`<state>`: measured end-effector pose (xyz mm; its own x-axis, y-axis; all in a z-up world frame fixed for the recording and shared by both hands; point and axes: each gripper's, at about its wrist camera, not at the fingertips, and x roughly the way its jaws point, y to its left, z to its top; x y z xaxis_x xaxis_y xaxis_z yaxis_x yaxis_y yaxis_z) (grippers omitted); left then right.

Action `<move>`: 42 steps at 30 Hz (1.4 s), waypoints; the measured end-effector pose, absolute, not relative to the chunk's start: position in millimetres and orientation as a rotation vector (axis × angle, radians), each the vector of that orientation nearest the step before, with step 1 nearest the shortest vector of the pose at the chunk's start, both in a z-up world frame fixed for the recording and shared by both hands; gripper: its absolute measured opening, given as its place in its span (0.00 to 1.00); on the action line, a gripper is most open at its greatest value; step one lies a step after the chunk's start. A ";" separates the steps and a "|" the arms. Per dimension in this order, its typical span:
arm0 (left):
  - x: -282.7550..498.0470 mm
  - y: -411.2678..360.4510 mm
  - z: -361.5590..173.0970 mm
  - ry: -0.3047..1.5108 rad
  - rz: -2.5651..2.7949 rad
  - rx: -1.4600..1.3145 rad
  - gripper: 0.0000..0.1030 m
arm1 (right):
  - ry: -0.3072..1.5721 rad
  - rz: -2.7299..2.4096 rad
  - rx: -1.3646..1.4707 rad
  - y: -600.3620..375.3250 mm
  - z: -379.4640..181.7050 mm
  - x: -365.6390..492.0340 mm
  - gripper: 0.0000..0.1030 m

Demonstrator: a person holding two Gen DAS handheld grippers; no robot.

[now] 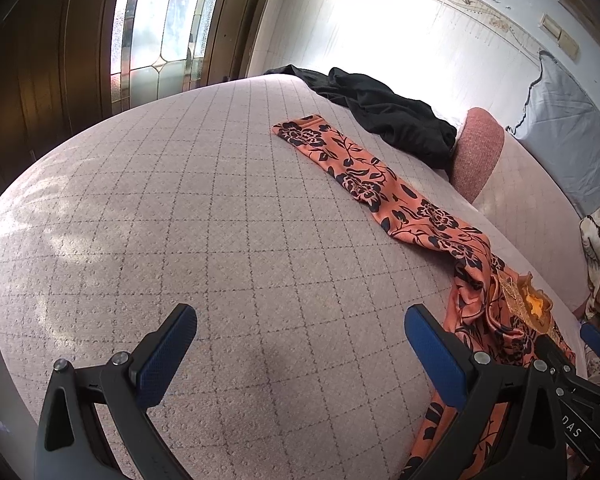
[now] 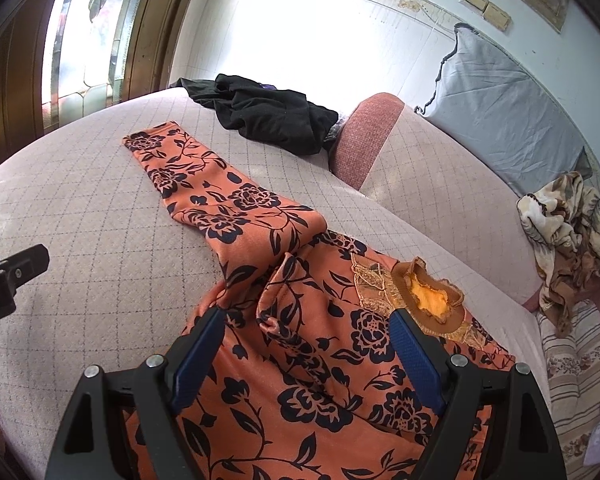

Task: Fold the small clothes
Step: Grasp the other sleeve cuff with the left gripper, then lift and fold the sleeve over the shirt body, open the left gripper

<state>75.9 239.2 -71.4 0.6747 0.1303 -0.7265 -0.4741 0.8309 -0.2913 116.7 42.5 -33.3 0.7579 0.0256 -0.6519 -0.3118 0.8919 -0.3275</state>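
An orange top with a black flower print [image 2: 300,344] lies on the checked pink bed cover [image 2: 80,208]. One sleeve [image 2: 204,184] stretches flat toward the far side; it also shows in the left wrist view [image 1: 364,176]. The brown frilled collar [image 2: 428,292] faces up. My right gripper [image 2: 308,328] is open, hovering over the rumpled body just left of the collar. My left gripper [image 1: 300,320] is open and empty over bare cover, left of the top [image 1: 488,304]. The left gripper's tip shows at the left edge of the right wrist view [image 2: 16,268].
A black garment [image 2: 268,112] lies crumpled at the far side of the bed, next to a reddish cushion [image 2: 368,136]. A grey pillow [image 2: 508,120] leans on the wall. A beige patterned blanket [image 2: 568,232] hangs at the right. A stained-glass door [image 1: 160,28] stands beyond.
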 end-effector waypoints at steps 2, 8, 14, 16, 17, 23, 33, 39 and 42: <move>81.8 247.5 -72.2 0.792 0.301 -0.541 1.00 | 0.731 0.212 -0.381 23.7 -41.2 116.6 0.84; 151.8 307.5 -54.0 0.800 0.164 -0.654 1.00 | 0.872 0.187 -0.149 -76.7 -81.4 116.1 0.84; 264.4 351.4 -77.8 0.851 0.200 -0.786 0.92 | 0.912 0.124 -0.007 -146.1 -101.3 111.3 0.84; 293.9 361.4 -91.8 0.868 0.223 -0.825 0.88 | 0.906 0.107 0.013 -158.2 -103.2 108.7 0.84; 304.7 365.7 -101.8 0.892 0.256 -0.842 0.86 | 0.902 0.105 0.022 -163.1 -103.7 107.9 0.84; 327.4 368.8 -111.7 0.843 0.376 -0.805 0.55 | 0.881 0.072 0.077 -189.5 -107.8 102.4 0.84; 328.5 337.1 -43.0 0.755 0.425 -0.552 0.02 | 0.858 0.009 0.184 -228.8 -116.3 90.8 0.84; 288.5 210.1 113.4 0.440 0.218 -0.253 0.02 | 0.788 -0.049 0.307 -269.5 -105.4 76.7 0.84; 271.2 118.8 157.1 0.360 0.067 -0.119 0.02 | 0.764 -0.062 0.376 -287.6 -102.6 70.6 0.84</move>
